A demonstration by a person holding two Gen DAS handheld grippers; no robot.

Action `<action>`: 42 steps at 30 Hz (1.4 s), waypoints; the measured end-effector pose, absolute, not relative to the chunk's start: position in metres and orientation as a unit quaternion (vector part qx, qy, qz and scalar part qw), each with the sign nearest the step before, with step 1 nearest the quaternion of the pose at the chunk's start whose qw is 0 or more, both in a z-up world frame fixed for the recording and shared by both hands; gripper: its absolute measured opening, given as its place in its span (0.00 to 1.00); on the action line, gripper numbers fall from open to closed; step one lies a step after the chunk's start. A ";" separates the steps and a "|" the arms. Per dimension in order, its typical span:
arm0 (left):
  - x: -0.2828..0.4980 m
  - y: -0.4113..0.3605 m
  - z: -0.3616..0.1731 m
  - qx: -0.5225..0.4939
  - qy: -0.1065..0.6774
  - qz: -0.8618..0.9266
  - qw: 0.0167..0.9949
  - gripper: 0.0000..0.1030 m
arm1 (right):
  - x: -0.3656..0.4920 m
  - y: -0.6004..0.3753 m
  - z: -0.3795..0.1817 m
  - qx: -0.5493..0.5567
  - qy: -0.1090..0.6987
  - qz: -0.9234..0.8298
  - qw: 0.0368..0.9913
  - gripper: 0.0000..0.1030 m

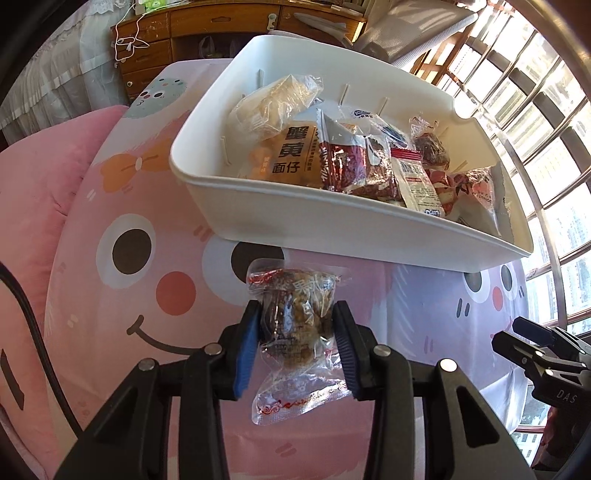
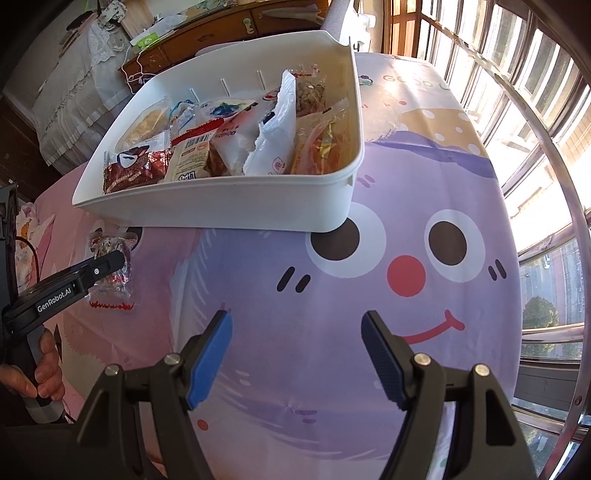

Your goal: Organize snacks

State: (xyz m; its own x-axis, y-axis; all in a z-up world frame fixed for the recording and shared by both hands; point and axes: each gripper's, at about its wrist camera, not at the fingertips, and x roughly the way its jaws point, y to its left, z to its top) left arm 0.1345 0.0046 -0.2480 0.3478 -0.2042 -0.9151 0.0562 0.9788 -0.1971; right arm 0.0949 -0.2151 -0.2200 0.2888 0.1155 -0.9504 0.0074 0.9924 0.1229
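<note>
A white bin (image 1: 332, 225) stands on the cartoon-print cloth and holds several wrapped snacks, among them an orange noodle pack (image 1: 291, 155) and a dark red pack (image 1: 351, 166). My left gripper (image 1: 297, 332) is shut on a clear-wrapped brown snack (image 1: 295, 317), held just in front of the bin's near wall. The same snack (image 2: 110, 273) and the left gripper show at the left of the right wrist view, below the bin (image 2: 221, 203). My right gripper (image 2: 297, 343) is open and empty over the purple cartoon face.
A pink pillow (image 1: 44, 192) lies at the left. A wooden cabinet (image 1: 192, 33) stands behind the bin. Window bars (image 2: 535, 129) run along the right side. The cloth (image 2: 369, 332) lies flat under both grippers.
</note>
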 end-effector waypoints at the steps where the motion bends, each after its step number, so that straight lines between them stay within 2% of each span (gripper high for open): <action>1: 0.132 0.004 -0.243 -0.061 0.564 -0.081 0.820 0.37 | 0.096 -0.214 -0.220 0.054 0.595 0.035 0.801 0.71; 10: 0.122 -0.005 -0.180 -0.022 0.531 -0.097 0.841 0.37 | 0.099 -0.212 -0.223 0.082 0.595 0.053 0.798 0.71; 19: 0.150 -0.034 -0.127 0.000 0.490 -0.130 0.862 0.37 | 0.099 -0.228 -0.222 0.118 0.584 0.052 0.801 0.71; 34: 0.202 -0.088 -0.125 -0.024 0.499 -0.152 0.853 0.37 | 0.092 -0.262 -0.209 0.137 0.575 0.030 0.806 0.71; 36: 0.201 -0.090 -0.125 -0.030 0.499 -0.154 0.852 0.39 | 0.090 -0.267 -0.206 0.141 0.572 0.024 0.807 0.72; 38: 0.201 -0.092 -0.124 -0.028 0.498 -0.156 0.852 0.51 | 0.088 -0.269 -0.203 0.145 0.569 0.017 0.809 0.72; 42: 0.194 -0.090 -0.121 -0.026 0.500 -0.161 0.850 0.59 | 0.082 -0.268 -0.195 0.147 0.561 0.006 0.815 0.74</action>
